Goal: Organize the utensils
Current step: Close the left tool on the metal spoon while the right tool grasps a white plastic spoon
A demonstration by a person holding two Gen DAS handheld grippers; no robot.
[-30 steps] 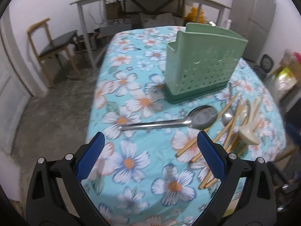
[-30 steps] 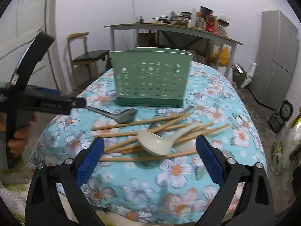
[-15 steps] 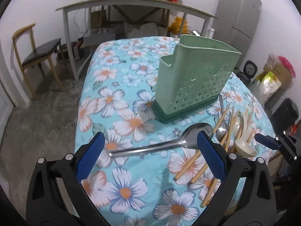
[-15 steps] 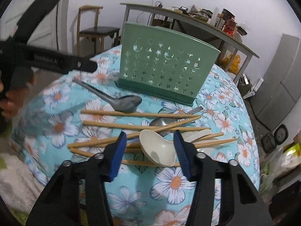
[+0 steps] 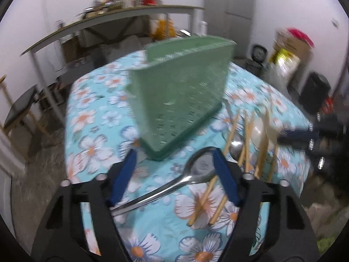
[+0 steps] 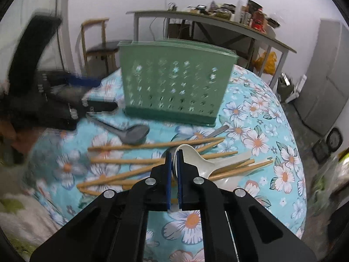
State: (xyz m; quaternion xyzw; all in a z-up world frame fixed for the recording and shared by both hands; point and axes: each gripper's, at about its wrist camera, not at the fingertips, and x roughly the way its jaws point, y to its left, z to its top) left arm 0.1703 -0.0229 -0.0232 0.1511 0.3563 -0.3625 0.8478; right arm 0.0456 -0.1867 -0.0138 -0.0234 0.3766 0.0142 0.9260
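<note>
Between L jaws: steel spoon lying on table, handle running back-left under L gripper, bowl pointing toward rack.
L jaws: partly open, just been closing, pads not yet pressing spoon.
R gripper: jaws nearly shut, pinching bowl rim of white spoon; handle trailing right across chopsticks.
Nearer hand: L for steel, R for white.

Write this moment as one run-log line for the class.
right gripper: jaws just closed on cream spoon rim | left gripper: jaws closing around metal spoon, not gripping | green holder: upright
</note>
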